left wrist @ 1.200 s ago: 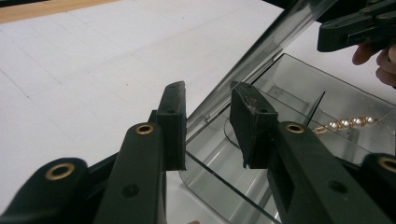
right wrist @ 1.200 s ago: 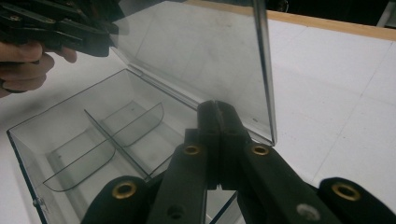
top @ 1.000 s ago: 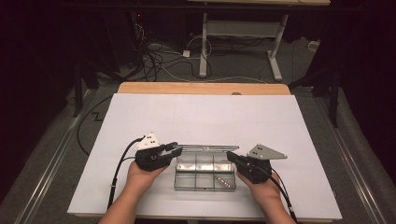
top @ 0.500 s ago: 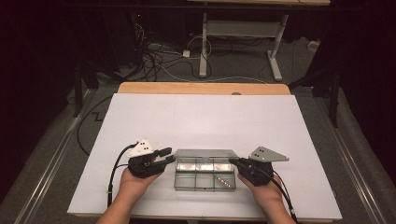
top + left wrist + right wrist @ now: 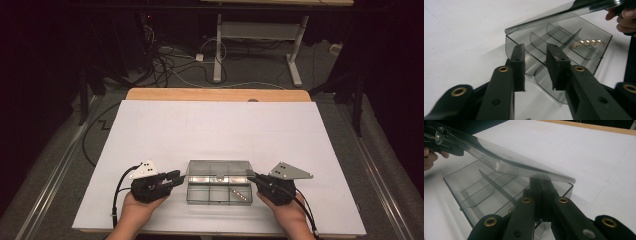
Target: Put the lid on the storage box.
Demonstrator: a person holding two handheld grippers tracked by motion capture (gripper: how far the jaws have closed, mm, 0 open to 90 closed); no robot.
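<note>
currently the clear compartment box (image 5: 218, 189) lay near the front edge of the white table (image 5: 215, 130), directly between the two grippers, with its long axis running left to right across the high view. its hinged lid (image 5: 506, 162) stood part-raised and slanted over the compartments. the right gripper (image 5: 256, 177) sat at the box's right end with its jaws pressed together; in the right gripper view they ran up under the lid's edge, though whether they pinched that edge or merely propped it could not be told. the left gripper (image 5: 176, 176) lay just beside the box's left end, its jaws spread with a gap between them that had just been narrowing and nothing between the pads (image 5: 518, 65). in the left gripper view the box's near corner lay straight ahead of and just beyond those pads. the left gripper was judged the free one, and both stood equally near the box. a small gold-coloured chain (image 5: 587, 42) rested in a front compartment toward the right end. the dividers (image 5: 541, 40) crossed the box's short axis. nothing else stood on the table to obstruct either approach.
</note>
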